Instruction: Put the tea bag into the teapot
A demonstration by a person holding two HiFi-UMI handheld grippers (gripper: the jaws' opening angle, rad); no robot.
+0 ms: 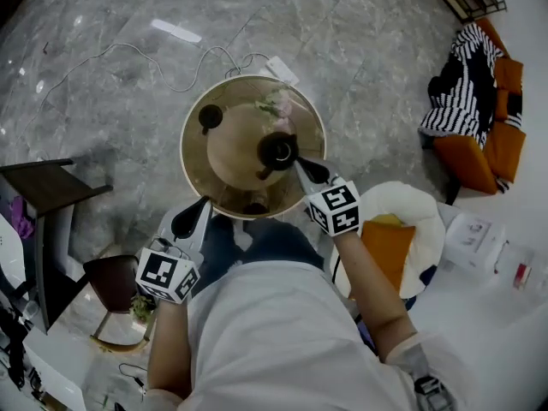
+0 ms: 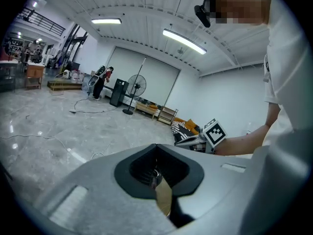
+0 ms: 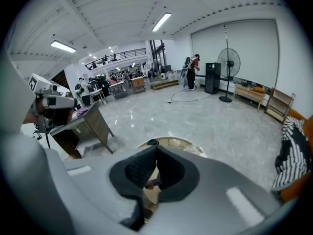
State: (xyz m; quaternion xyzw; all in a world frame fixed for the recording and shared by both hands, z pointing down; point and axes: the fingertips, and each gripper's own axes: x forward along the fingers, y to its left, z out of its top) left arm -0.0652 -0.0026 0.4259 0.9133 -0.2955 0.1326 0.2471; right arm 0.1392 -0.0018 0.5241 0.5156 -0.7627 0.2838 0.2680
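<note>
The right gripper [image 3: 155, 156] has its two dark jaws pressed together. Just below the point where the pads meet sits a small reddish-brown scrap [image 3: 148, 184]. It may be the tea bag or its tag, but I cannot tell that, nor whether it is pinched or merely lying beneath. From above, this gripper's tips lie just beside the small black round teapot [image 1: 278, 151], which sits at about 10 o'clock from them. The pot stands right of centre on the pale round wooden tray [image 1: 227, 148], and a short stub of it points toward about 7 o'clock; whether that is spout or handle is unclear. The tray rests on the round wooden table [image 1: 192, 157], with a sprig of pale flowers [image 1: 276, 103] at 12 o'clock of the pot and a small black lidded piece [image 1: 210, 116] at 10 o'clock. The left gripper [image 2: 156, 173] is also closed, with only a tan surface showing through the gap under its pads. It hangs off the table's edge at 7 o'clock, well apart from the pot. The right gripper is therefore the nearer one, and I judge the coming move to be a short carry up and toward 10 o'clock over the pot's mouth.
</note>
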